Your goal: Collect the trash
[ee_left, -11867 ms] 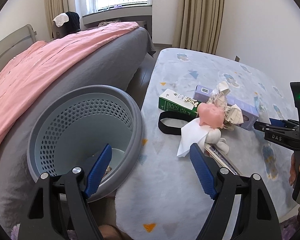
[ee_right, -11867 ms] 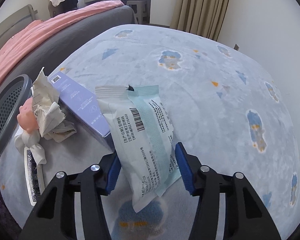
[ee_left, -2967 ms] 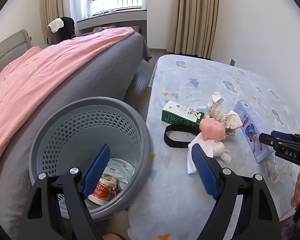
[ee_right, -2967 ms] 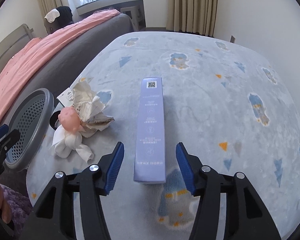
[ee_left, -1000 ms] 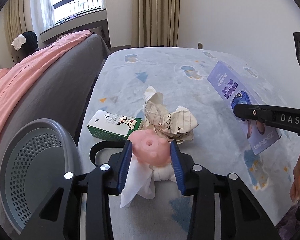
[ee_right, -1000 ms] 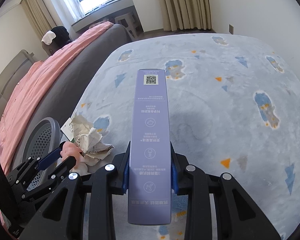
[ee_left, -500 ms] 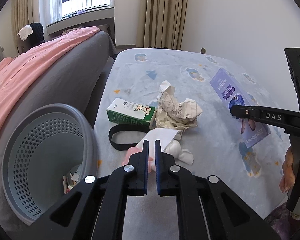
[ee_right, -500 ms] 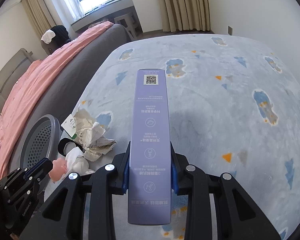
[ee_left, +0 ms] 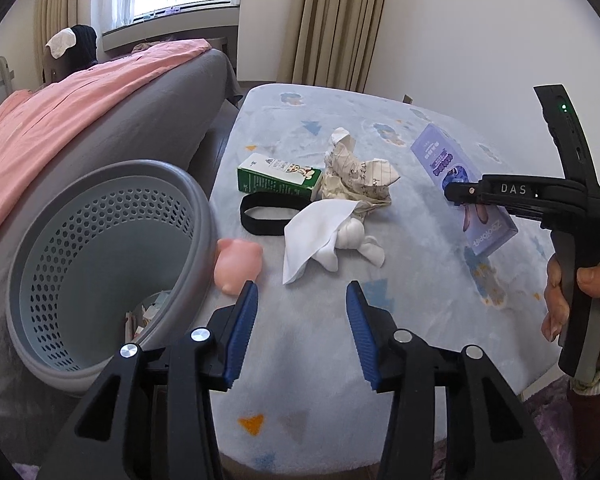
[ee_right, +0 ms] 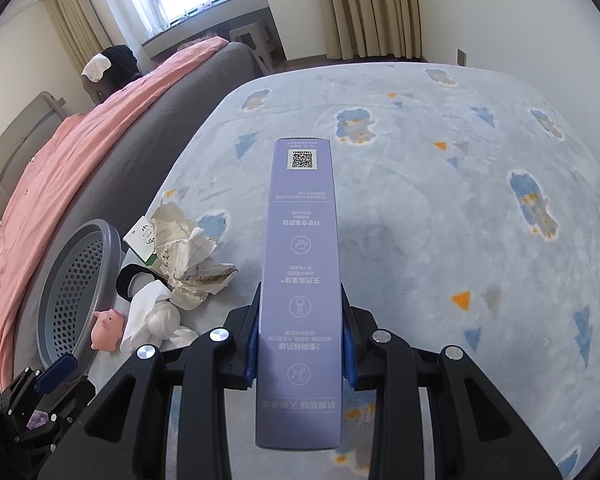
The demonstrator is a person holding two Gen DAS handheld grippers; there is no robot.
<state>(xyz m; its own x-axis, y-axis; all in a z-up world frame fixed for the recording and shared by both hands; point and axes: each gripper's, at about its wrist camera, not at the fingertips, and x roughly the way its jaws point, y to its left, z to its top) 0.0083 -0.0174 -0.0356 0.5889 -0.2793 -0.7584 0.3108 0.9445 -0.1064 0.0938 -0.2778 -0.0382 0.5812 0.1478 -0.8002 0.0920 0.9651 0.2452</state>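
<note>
Left tongs (ee_left: 300, 312): blue-padded jaws opening, nothing between pads, pointing steeply down toward 12 o'clock. Seen from right wrist view at 8 o'clock (ee_right: 44, 380), only partly in frame.

Right tongs (ee_right: 300, 340): jaws clamped on both long sides of purple box (ee_right: 300, 280), box held lengthwise along fingers, far end toward 12 o'clock, clear of the surface below. In left wrist view at 3 o'clock, tip (ee_left: 460, 194) aimed toward 9 o'clock. Right hand (ee_left: 580, 304) wrapped round handle, thumb over front, cuff at wrist.
</note>
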